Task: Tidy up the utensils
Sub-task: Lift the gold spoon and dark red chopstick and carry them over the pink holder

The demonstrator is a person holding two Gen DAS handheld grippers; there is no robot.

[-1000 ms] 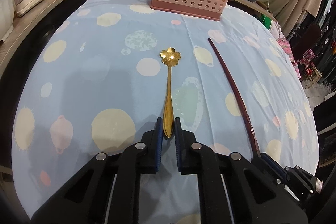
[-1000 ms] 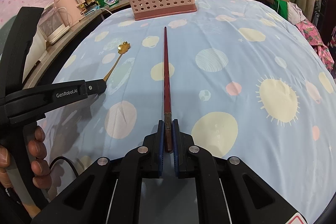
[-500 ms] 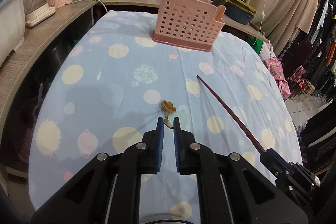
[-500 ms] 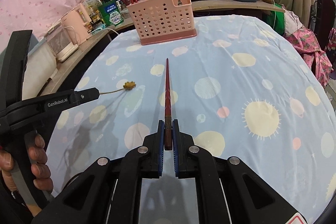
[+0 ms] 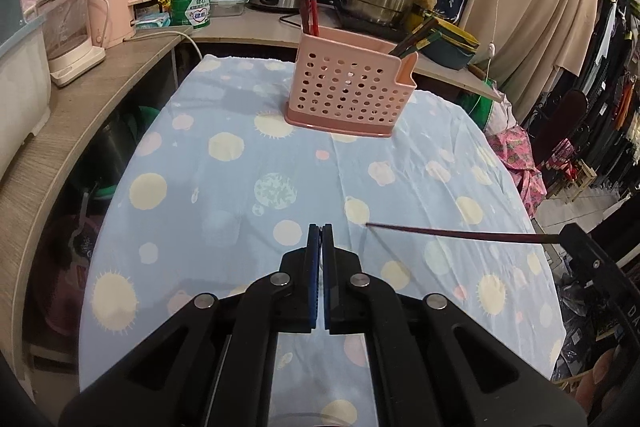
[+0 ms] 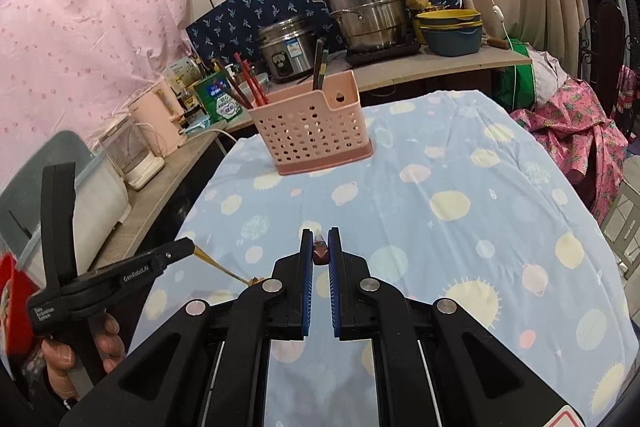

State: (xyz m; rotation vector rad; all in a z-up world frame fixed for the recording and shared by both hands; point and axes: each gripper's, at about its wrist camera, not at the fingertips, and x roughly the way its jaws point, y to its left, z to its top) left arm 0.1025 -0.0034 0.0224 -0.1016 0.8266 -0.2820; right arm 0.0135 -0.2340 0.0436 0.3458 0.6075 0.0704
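Note:
The pink perforated basket [image 5: 348, 95] [image 6: 316, 131] stands at the far end of the blue spotted tablecloth [image 5: 224, 211], with several chopsticks standing in it. My left gripper [image 5: 321, 227] [image 6: 190, 247] is closing tight on the handle of the gold spoon [image 6: 224, 269], which hangs down off the cloth. The spoon is hidden in the left wrist view. My right gripper [image 6: 320, 233] [image 5: 564, 237] is shut on the dark red chopstick [image 6: 320, 255] [image 5: 460, 234], held in the air and pointing toward the basket.
A wooden counter [image 5: 80, 99] curves along the left and back, carrying a pink kettle [image 5: 116, 7], a green tin [image 5: 192, 1], a rice cooker [image 6: 288, 49] and a steel pot [image 6: 364, 13]. A person's hand [image 6: 76, 351] grips the left tool. Clothes hang at the right.
Both grippers have risen, lifting the spoon and the chopstick off the cloth. The spoon has dropped out of the left wrist view. The chopstick now shows almost end-on in the right wrist view.

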